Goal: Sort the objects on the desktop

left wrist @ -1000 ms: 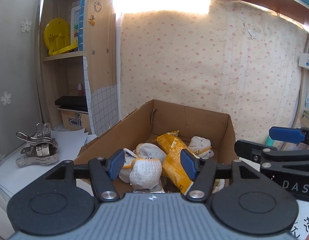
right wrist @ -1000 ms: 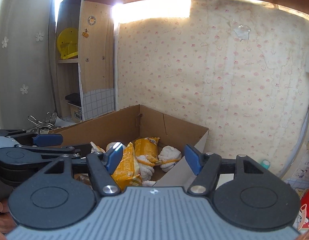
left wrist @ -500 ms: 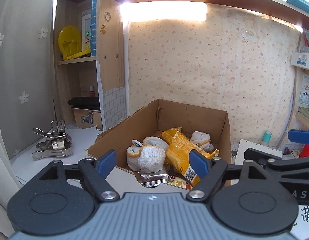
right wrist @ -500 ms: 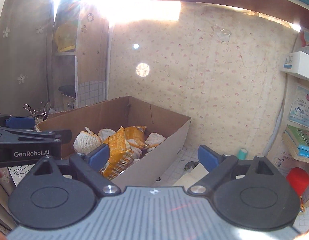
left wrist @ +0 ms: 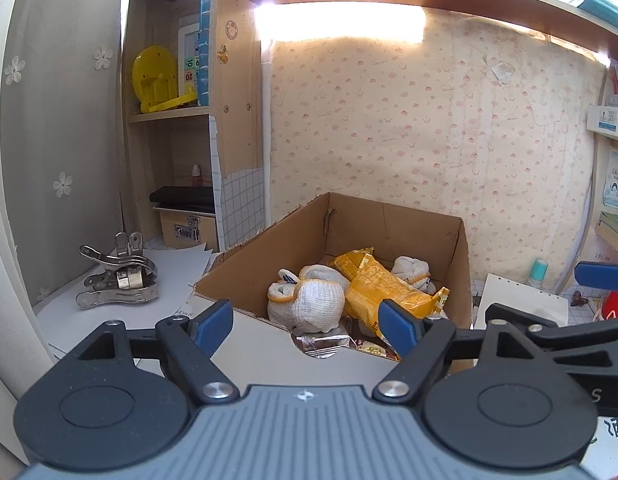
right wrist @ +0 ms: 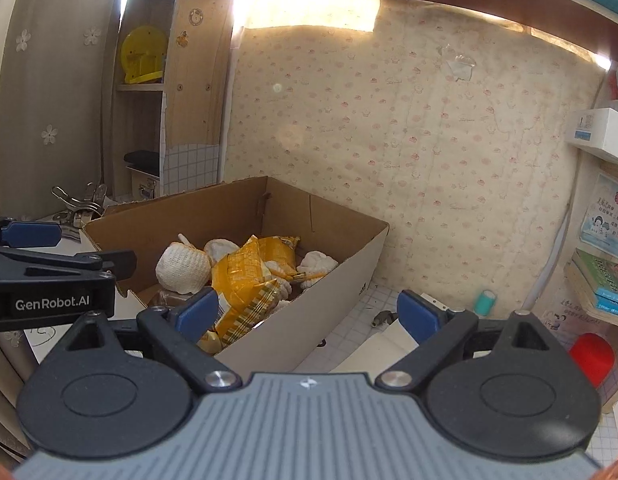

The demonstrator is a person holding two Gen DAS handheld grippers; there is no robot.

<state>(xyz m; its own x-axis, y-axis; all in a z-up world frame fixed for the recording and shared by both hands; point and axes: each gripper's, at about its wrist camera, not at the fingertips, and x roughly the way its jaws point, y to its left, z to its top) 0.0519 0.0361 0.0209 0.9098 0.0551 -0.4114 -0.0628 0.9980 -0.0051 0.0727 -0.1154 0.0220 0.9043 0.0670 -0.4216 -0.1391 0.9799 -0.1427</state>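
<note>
Both claws (left wrist: 305, 326) (right wrist: 307, 314) apart, empty; box (left wrist: 393, 220) front hides snack packs' (left wrist: 383, 288) lower ends.

Cardboard box (left wrist: 461, 256) open-topped, half filled with gloves (left wrist: 317, 300) and packets (left wrist: 383, 284), metal clips (left wrist: 117, 280) left, bare paper between.

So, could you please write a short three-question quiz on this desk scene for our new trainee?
1. True or false: the cardboard box is empty.
2. What colour is the snack bag lying among the white gloves in it?
   A. yellow
   B. green
   C. black
3. Fill in: left of the box, the metal clips lie on a sheet of white ____.

Key
1. False; it holds gloves and wrappers.
2. A.
3. Paper.
</note>
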